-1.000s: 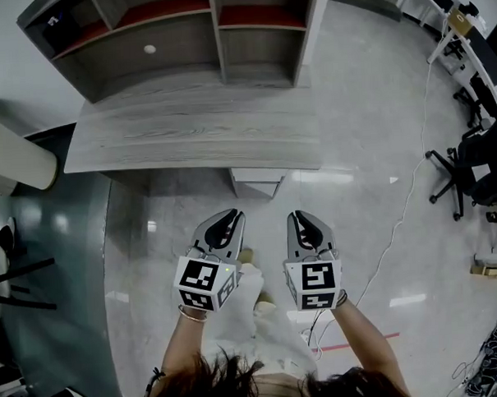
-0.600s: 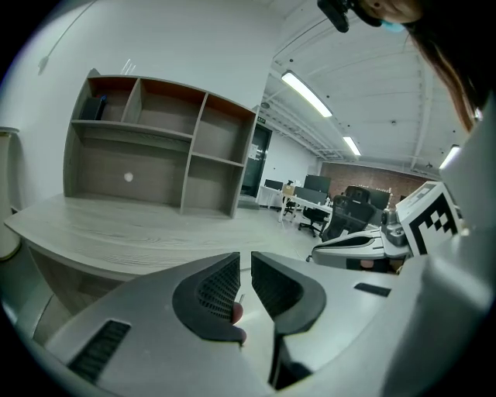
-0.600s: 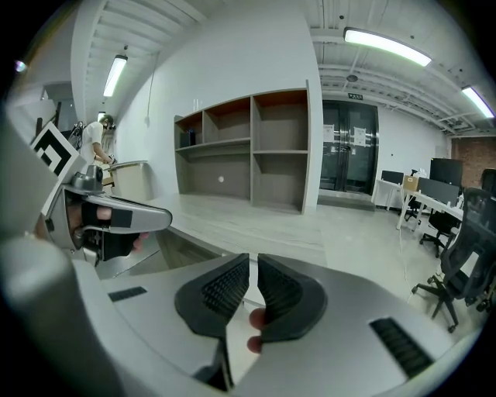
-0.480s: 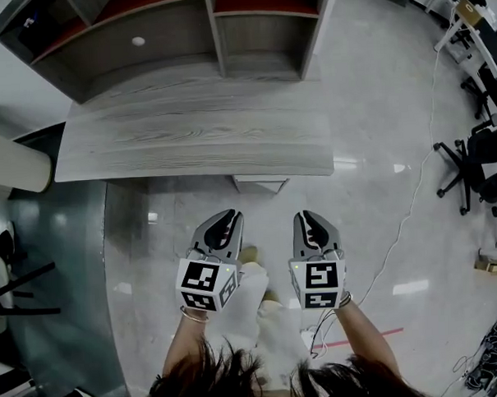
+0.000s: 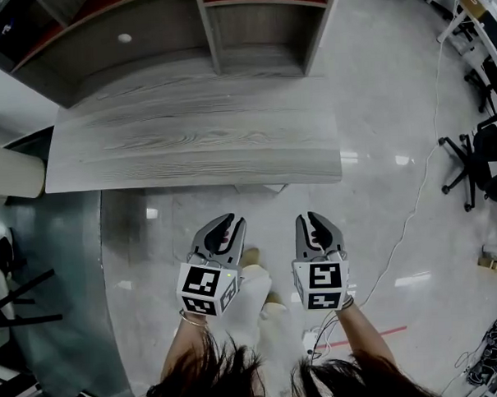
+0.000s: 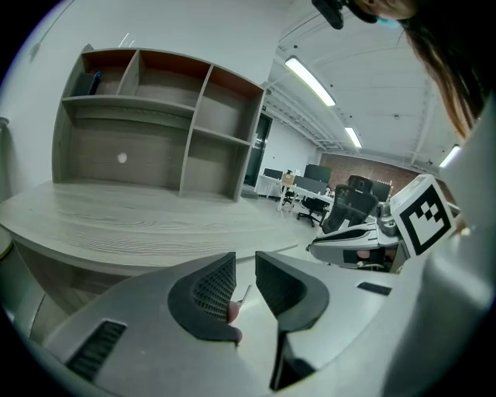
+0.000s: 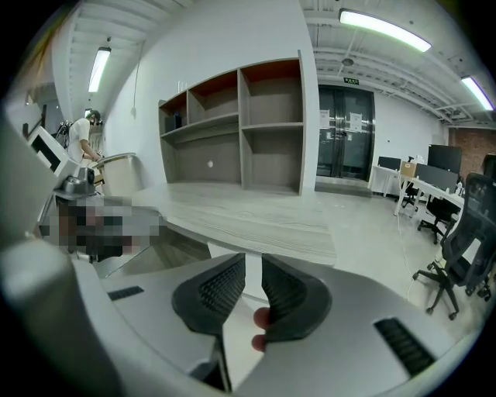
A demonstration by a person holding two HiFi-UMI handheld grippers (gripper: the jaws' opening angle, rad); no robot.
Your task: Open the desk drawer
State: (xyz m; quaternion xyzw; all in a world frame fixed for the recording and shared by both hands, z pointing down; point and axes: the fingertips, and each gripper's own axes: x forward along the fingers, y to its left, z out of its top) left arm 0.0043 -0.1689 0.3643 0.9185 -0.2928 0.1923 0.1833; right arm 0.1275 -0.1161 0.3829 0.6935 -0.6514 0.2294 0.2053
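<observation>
You are facing the grey wood desk [image 5: 188, 143], which is filling the head view from 9 to 1 o'clock. The shelf hutch [image 5: 213, 39] is standing on its far edge. Most of its compartments are showing bare; the upper left one is holding a dark object [image 6: 91, 81], too small to identify. The pale drawer front [image 7: 223, 252] is sitting under the desk's front edge, at 12 o'clock from your hands. It is only a sliver in the head view.

You are holding the left gripper [image 5: 225, 222] and right gripper [image 5: 313, 219] side by side over the floor, well apart from the drawer. Both sets of jaws have just been opening and are standing slightly parted, with nothing between them.

Only the right gripper view is showing glass doors [image 7: 345, 139] with notices too small to read.
</observation>
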